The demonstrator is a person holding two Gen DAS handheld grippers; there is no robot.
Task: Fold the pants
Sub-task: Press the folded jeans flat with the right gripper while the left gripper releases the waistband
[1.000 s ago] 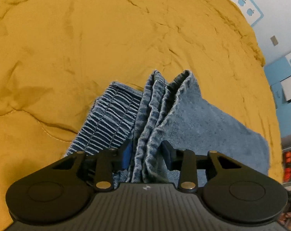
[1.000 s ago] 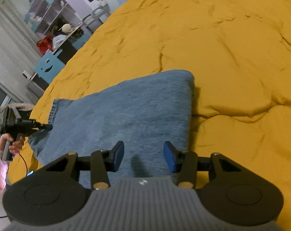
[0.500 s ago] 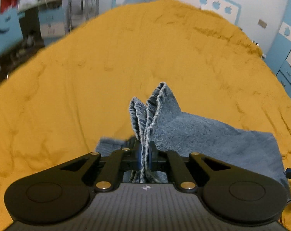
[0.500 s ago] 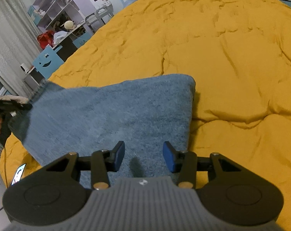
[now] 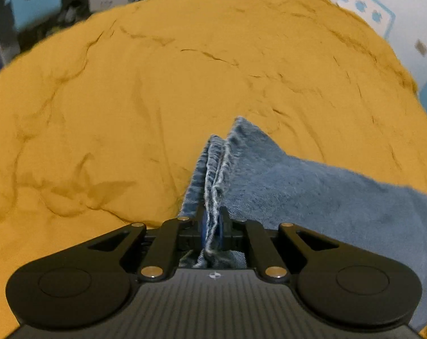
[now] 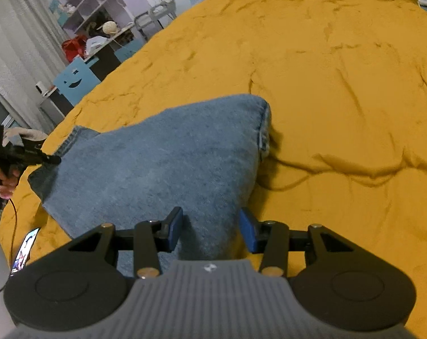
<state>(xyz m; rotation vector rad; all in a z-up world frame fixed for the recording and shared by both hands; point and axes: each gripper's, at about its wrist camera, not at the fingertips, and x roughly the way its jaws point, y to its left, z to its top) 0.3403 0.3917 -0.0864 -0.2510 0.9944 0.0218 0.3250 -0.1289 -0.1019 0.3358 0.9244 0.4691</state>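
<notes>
Yellow quilt [image 6: 340,90] covers the bed, and the pants [image 6: 162,163] lie folded on its near part. Left gripper [image 5: 212,223] is closed on the bunched hem at their left end. Right gripper [image 6: 210,231] is wide open above their near edge, holding nothing.

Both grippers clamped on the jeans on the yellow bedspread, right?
Not both. Only the left gripper is shut on the jeans. The right wrist view shows the right gripper with jaws open over the denim, gripping nothing. The yellow bedspread is correct.
</notes>
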